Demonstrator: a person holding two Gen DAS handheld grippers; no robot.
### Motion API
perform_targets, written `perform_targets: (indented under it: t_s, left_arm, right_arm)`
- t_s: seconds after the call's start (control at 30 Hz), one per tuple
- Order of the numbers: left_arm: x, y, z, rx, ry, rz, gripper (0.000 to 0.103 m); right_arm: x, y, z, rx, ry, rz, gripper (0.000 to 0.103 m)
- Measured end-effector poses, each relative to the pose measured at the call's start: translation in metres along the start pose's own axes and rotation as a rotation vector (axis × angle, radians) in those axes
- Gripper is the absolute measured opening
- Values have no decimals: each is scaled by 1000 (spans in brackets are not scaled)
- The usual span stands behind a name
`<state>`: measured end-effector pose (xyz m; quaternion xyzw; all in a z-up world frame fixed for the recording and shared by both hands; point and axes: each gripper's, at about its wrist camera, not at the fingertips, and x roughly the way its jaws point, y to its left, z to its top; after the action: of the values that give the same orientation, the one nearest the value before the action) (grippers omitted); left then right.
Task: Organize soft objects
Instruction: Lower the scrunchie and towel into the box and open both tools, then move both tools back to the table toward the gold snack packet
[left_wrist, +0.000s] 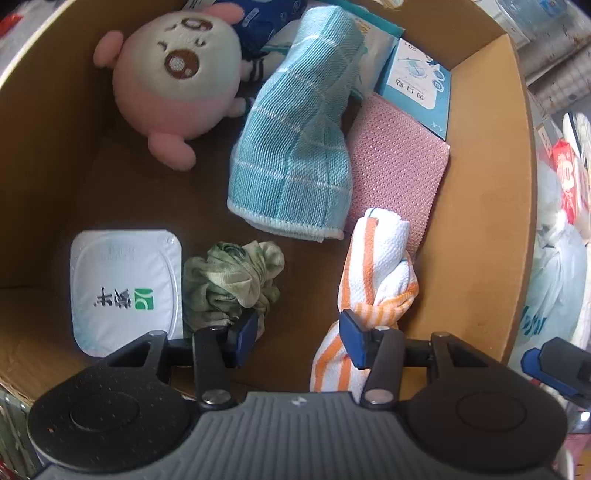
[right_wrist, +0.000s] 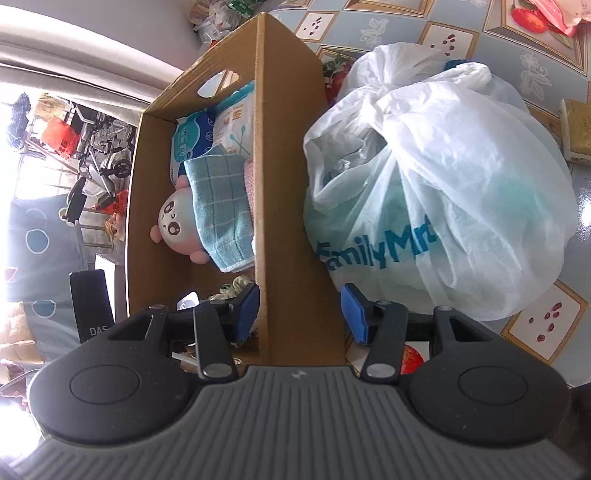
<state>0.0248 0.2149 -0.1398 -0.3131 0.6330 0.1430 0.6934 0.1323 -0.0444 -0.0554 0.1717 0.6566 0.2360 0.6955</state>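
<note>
A: Start at the left claw (left_wrist: 301, 334). How does it stand?

B: Its blue pads are apart and bare cardboard floor shows between them. One pad sits against the green crumpled cloth (left_wrist: 232, 278), the other against the orange-striped white towel (left_wrist: 373, 291), but nothing is pinched.

A: And around it, taking the cardboard box (left_wrist: 484, 221) as the landmark?

B: All of it lies inside the box. The white sealed tub (left_wrist: 125, 288) is just beside the green cloth, by the near wall. The striped towel leans on the right wall. Further in, the blue checked towel (left_wrist: 299, 147) lies rolled along the middle, partly over the pink mesh cloth (left_wrist: 399, 166). The pink plush toy (left_wrist: 177, 81) sits at the far left corner, touching the blue towel. Blue and white packets (left_wrist: 421, 81) stand against the far wall.

A: The right claw (right_wrist: 301, 314)?

B: Also apart. It straddles the box's right wall (right_wrist: 288, 221); I see a gap at each pad, so no clamp. Just outside that wall sits a knotted white plastic bag (right_wrist: 443, 184) on the patterned desk (right_wrist: 546, 317).
</note>
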Motion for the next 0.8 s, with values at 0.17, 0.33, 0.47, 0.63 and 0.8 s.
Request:
perform_targets:
  t_s: [0.17,0.33,0.47,0.63,0.8]
  left_arm:
    - [-1,14,-1,-81,54,-97,47]
    - [-19,16,-8,-113,26,-158,51]
    - [-41,9,-6,-87,-64,-81,53]
    - [-68,-9,4,-26,-223,17,64]
    - [-54,-14,34,-52,-238,23,65]
  right_arm:
    - [-1,-8,2,13,4,3,49]
    - [-5,-15,6,16,0,2,50]
    - [-10,-22,12,15,-9,7,50]
    - [-17,-32,18,14,-20,11,50]
    - [-26,-47,21,25,-31,8,50]
